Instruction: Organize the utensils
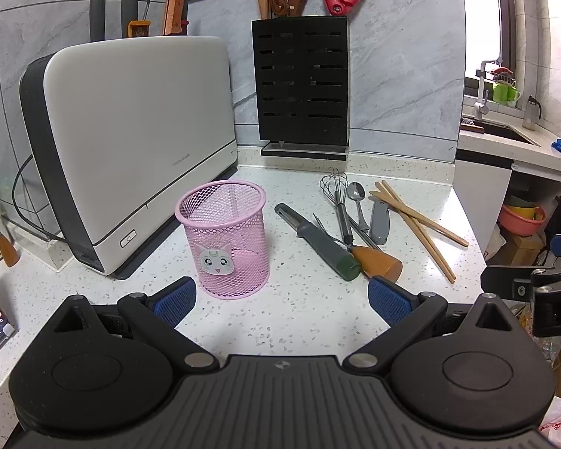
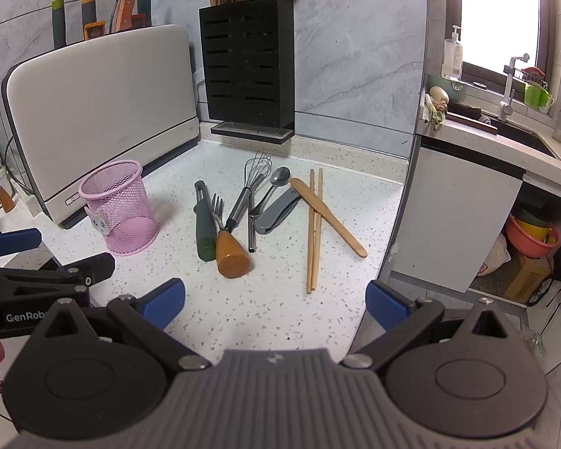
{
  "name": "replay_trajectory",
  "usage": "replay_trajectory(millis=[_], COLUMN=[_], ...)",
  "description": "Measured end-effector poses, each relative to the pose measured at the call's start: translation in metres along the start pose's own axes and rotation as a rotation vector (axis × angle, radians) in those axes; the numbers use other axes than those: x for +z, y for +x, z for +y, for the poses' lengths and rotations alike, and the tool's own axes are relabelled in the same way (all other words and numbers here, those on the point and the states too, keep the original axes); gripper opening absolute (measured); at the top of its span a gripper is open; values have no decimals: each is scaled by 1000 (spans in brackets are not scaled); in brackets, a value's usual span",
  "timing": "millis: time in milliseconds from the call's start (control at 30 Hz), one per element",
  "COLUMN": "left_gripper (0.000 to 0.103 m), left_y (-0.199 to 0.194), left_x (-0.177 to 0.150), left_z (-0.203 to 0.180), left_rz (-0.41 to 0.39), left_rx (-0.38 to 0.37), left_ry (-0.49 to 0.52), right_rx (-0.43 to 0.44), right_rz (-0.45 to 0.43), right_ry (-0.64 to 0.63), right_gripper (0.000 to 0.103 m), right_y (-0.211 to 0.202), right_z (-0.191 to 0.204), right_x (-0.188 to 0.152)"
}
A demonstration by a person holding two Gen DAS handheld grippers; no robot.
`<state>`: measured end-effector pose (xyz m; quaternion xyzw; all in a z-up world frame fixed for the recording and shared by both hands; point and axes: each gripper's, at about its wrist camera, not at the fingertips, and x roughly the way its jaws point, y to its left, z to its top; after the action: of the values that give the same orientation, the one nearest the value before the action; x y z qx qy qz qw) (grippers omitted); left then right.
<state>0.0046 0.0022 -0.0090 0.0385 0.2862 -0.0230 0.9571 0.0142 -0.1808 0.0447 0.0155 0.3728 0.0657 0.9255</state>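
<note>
Claws (image 1: 280, 299) (image 2: 276, 301) gape level above counter (image 2: 273, 299); both empty.

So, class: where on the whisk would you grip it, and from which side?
Grip the whisk on its bare steel shaft, between the wire head and the wooden handle. Come from above, jaws across the shaft: it lies flat, with a fork close alongside.

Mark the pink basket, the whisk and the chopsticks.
pink basket (image 1: 226, 247), left wrist view, front mesh wall.
whisk (image 2: 257, 169), right wrist view, wire head.
chopsticks (image 2: 312, 232), right wrist view, middle of the pair.
</note>
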Motion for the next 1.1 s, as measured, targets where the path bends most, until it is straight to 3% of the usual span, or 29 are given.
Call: replay_trajectory(millis=[367,500,767,1100], left_gripper=[103,103,103,103], left_y=[8,15,43,85], left_x=[1,9,29,25], left_z=[6,16,42,53], left_rz=[4,3,-40,-63], left_rx=[-12,-45,6,-30], left_ry=[-13,-47,-63,-62], right_rx=[-6,-2,16,78], right_rz=[13,-31,-99,-76], right_ry=[-4,-2,-32,-6], right_gripper=[100,100,100,100], right_y=[9,15,36,74], right_z=[1,0,-1,6], right_x=[1,4,20,38])
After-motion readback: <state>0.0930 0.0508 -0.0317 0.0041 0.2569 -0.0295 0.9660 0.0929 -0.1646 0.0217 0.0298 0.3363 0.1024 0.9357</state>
